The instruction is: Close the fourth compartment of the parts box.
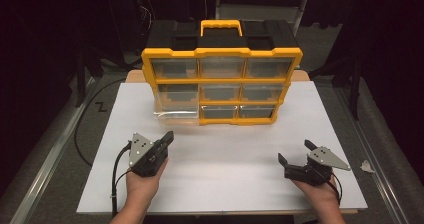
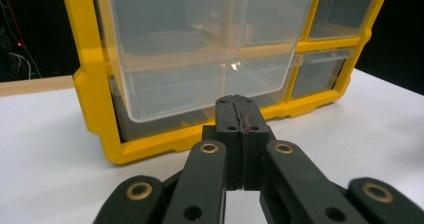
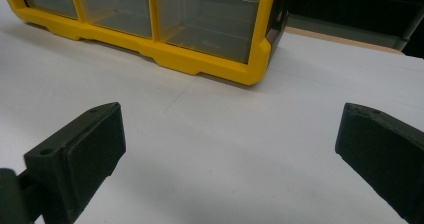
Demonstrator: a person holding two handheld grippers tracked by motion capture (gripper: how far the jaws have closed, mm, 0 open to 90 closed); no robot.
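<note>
Organizer (image 1: 222, 64), eight clear drawers, two grippers nearby

organizer (image 1: 222, 79) at table's (image 1: 220, 184) far edge – lower-left drawer (image 1: 176, 115) pulled out

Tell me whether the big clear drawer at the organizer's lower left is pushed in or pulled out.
Pulled out. The clear drawer juts forward past the yellow organizer frame, while the other drawers sit flush.
</note>
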